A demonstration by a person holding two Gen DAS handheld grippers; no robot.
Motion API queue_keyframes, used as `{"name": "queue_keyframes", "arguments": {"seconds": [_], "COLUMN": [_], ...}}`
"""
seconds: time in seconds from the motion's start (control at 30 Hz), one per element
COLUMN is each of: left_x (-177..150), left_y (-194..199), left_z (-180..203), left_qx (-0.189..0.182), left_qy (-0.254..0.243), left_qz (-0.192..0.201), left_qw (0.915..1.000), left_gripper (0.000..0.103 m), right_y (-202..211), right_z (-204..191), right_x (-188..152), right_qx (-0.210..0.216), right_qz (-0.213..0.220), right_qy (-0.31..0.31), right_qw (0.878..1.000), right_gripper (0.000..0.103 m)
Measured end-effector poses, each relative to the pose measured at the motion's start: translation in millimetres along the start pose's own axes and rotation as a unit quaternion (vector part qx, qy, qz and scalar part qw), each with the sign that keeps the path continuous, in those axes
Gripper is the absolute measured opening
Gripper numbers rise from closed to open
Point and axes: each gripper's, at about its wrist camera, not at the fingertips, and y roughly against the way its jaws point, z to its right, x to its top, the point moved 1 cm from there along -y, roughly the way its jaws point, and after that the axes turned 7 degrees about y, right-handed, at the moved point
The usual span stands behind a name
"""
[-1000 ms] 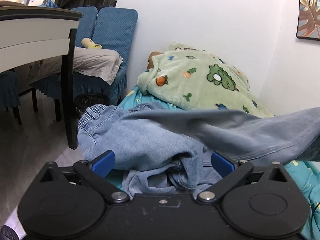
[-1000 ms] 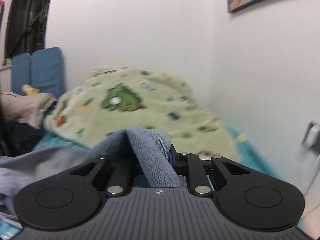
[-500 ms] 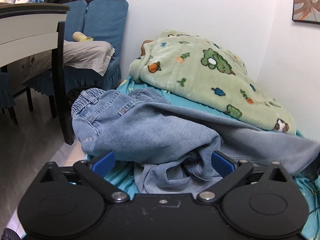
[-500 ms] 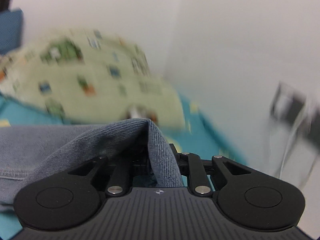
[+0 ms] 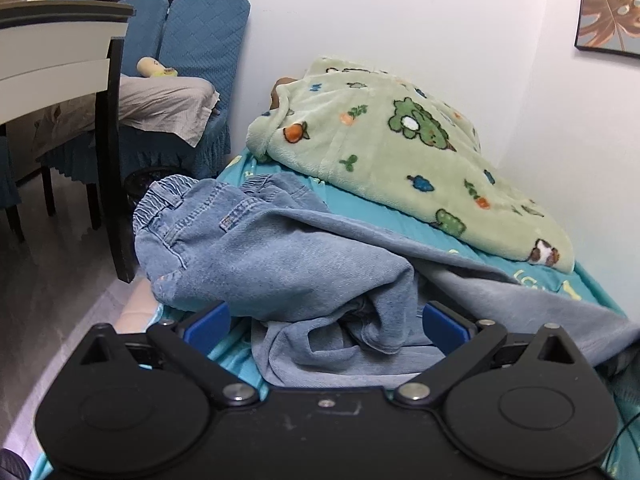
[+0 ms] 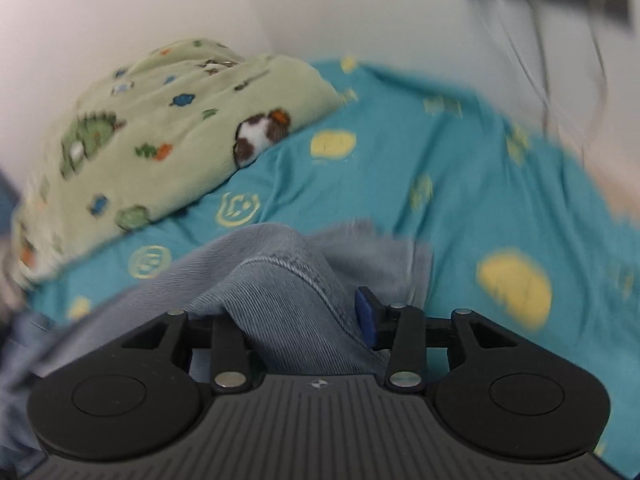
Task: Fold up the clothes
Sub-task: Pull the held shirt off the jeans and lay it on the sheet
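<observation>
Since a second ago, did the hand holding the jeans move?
Yes. The right gripper, shut on the jeans, has swung down and rightward: the green blanket slid from the middle to the upper left, and the blue sheet now fills the view.

One pair of jeans (image 5: 280,256), one green blanket (image 5: 400,152), one teal sheet (image 6: 440,184), two blue chairs (image 5: 200,36), one table (image 5: 60,40), one framed picture (image 5: 610,4), two grippers.
</observation>
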Motion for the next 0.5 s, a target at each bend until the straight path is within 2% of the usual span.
{"name": "queue_keyframes", "arguments": {"seconds": [0.07, 0.1, 0.2, 0.27, 0.37, 0.4, 0.5], "left_x": [0, 1, 1, 0, -1, -2, -4], "left_y": [1, 1, 1, 0, -1, -2, -2], "left_z": [0, 0, 0, -1, 1, 1, 3], "left_qx": [-0.002, -0.004, -0.005, -0.003, -0.002, -0.001, 0.000], "left_qy": [0.005, 0.007, 0.011, 0.011, 0.009, 0.008, 0.003], "left_qz": [-0.001, -0.002, -0.006, -0.008, -0.010, -0.010, -0.011], "left_qw": [1.0000, 1.0000, 0.9999, 0.9999, 0.9999, 0.9999, 0.9999], "left_gripper": [0.103, 0.103, 0.103, 0.103, 0.103, 0.103, 0.103], "right_y": [14, 20, 34, 44, 63, 68, 75], "right_z": [7, 10, 14, 12, 5, 2, -4], "right_x": [-9, -13, -22, -26, -29, -29, -29], "right_qx": [0.023, 0.033, 0.043, 0.043, 0.033, 0.029, 0.045], "right_qz": [-0.005, -0.005, -0.003, 0.012, 0.050, 0.066, 0.089], "right_qy": [-0.051, -0.074, -0.123, -0.131, -0.120, -0.111, -0.104], "right_qw": [0.998, 0.997, 0.992, 0.990, 0.991, 0.991, 0.990], "right_gripper": [0.044, 0.050, 0.057, 0.062, 0.062, 0.067, 0.073]}}
